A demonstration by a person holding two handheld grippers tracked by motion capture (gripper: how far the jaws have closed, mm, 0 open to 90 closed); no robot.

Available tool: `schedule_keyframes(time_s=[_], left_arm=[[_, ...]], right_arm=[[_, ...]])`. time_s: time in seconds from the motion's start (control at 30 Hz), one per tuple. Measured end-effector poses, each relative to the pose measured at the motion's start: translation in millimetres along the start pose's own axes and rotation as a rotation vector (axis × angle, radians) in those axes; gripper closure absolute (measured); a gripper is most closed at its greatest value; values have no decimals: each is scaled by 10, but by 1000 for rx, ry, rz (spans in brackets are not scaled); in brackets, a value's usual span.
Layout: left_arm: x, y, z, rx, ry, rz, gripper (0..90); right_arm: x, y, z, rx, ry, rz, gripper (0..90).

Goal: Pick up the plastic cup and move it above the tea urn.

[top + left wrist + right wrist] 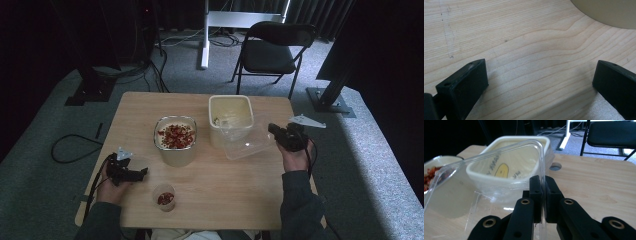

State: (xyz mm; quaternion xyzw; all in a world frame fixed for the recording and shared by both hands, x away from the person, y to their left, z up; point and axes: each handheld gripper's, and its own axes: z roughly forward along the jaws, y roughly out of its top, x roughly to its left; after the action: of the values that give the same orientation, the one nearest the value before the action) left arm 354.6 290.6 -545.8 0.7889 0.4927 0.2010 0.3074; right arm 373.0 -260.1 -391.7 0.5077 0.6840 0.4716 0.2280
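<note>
A clear plastic lid hangs tilted beside the cream square container, its far edge leaning on that container. My right gripper is shut on the lid's rim, lifted off the wood. A glass container with red and white bits stands mid-table; its edge shows at the left in the right gripper view. A small cup with red bits stands near the front edge. My left gripper rests open just over bare wood, nothing between its jaws.
The wooden table has a round hole behind the cream container. A black folding chair stands beyond the far edge. Cables lie on the grey floor at the left. A pale curved base sits at the top right ahead of the left gripper.
</note>
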Motion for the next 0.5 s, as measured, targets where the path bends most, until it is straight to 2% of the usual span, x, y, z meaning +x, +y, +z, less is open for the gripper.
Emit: schedule_keyframes(time_s=[0.23, 0.5], left_arm=[[0, 0, -1, 1, 0, 0, 3], [-1, 0, 0, 0, 0, -2, 4]], right_arm=[[-58, 222, 12, -25, -22, 14, 866], [-134, 481, 169, -34, -71, 43, 866]])
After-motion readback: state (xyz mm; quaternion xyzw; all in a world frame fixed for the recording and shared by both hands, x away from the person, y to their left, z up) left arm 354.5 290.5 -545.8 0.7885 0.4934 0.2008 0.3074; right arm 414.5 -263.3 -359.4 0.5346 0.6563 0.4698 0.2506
